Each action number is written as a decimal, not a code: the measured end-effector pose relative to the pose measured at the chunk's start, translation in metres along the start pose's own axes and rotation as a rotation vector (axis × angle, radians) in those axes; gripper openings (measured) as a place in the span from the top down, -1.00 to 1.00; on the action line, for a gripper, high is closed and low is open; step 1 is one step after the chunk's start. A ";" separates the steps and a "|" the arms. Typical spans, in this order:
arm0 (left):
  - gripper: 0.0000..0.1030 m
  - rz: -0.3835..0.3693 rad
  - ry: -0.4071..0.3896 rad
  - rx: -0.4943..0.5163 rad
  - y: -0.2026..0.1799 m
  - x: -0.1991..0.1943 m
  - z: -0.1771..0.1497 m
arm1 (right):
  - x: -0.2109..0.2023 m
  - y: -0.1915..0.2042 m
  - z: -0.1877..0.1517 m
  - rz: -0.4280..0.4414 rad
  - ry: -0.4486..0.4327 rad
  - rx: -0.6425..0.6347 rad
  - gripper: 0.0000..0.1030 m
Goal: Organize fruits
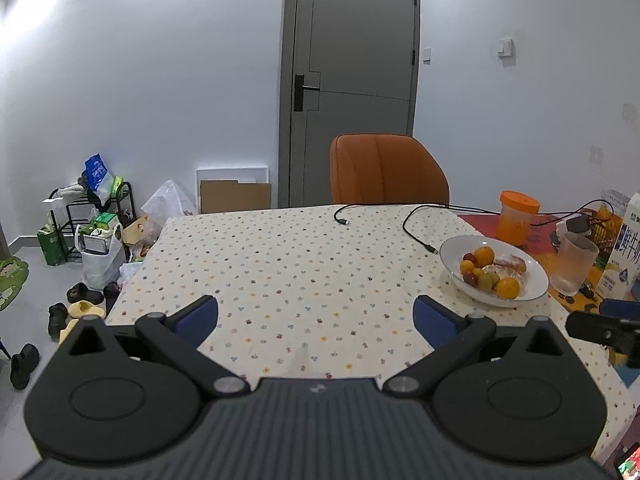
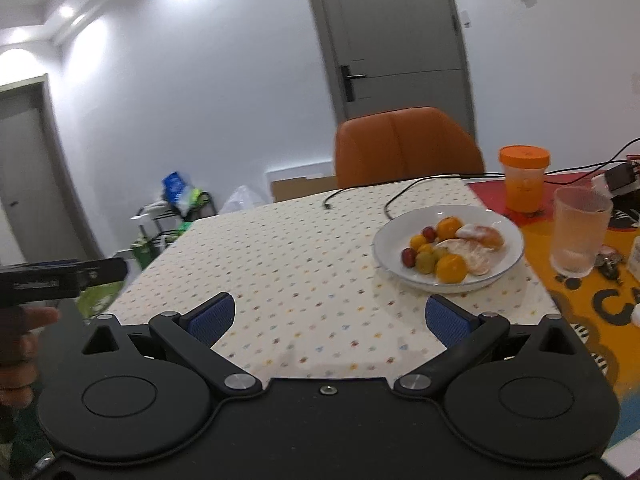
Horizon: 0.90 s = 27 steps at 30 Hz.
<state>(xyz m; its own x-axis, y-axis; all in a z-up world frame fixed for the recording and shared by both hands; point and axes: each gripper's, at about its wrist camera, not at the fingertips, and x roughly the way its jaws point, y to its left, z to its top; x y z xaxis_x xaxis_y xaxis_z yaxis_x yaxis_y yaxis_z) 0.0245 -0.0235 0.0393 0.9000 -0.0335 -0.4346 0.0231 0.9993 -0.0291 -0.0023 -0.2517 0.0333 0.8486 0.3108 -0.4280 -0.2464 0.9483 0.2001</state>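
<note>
Fruits (image 2: 452, 248) fill the plate (image 2: 390, 258) (both grippers' fingers spread wide, grasping nothing).

We've got two fisheye views, each sitting low behind its own gripper fingers and looking forward across the dotted tablecloth (image 1: 304, 264) toward the grey door (image 1: 356, 80). Taking the white fruit plate (image 1: 534, 280) as our landmark: the left wrist view sits well to its left and further back, so the plate lands off to the right. The right wrist view is nearer and tilted a bit, with the plate (image 2: 384, 256) just ahead, right of centre. We see plate, door, orange chair (image 1: 388, 168) and orange-lidded jar (image 2: 524, 184) in both.
</note>
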 end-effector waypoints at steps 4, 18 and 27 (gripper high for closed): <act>-0.99 0.001 0.022 0.002 0.000 -0.001 -0.008 | -0.001 0.004 -0.005 0.014 0.017 -0.021 -1.00; -0.99 0.000 0.044 0.009 -0.006 0.000 -0.020 | 0.002 0.001 -0.007 -0.015 0.019 -0.030 -1.00; -0.99 0.009 0.051 -0.005 -0.002 -0.001 -0.021 | -0.001 0.002 -0.005 0.003 0.020 -0.046 -1.00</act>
<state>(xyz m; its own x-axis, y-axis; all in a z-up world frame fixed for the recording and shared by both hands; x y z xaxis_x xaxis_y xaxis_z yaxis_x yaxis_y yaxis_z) 0.0145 -0.0255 0.0212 0.8769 -0.0250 -0.4800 0.0126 0.9995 -0.0289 -0.0061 -0.2494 0.0293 0.8383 0.3142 -0.4455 -0.2706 0.9492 0.1604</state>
